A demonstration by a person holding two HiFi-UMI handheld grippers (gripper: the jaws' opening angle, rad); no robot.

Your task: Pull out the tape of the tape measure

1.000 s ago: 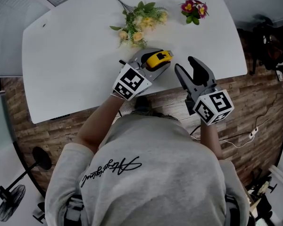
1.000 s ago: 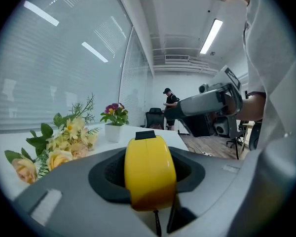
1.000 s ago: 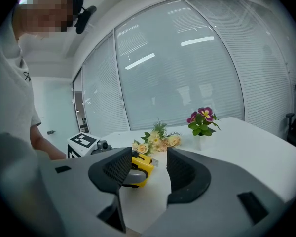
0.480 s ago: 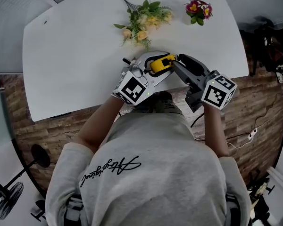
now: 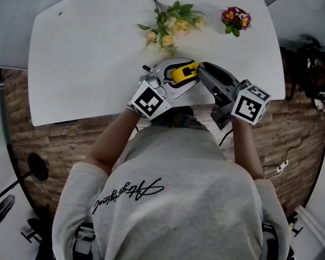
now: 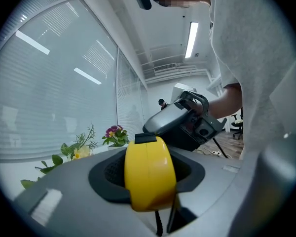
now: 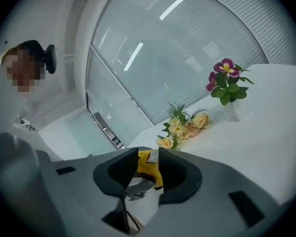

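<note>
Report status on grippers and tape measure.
Left gripper shut on yellow tape measure. Right gripper fingers either side of its front end, clamp unconfirmed. Nothing pulled out yet. Flowers beyond, not blocking.

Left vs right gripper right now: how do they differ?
The left gripper is clamped on the yellow tape measure, its body filling the jaws. The right gripper has its jaws narrowly apart at the tape measure's front end; whether it grips there is unclear. The left gripper comes in from the left, the right gripper from the opposite side. Both meet at the tape measure.
</note>
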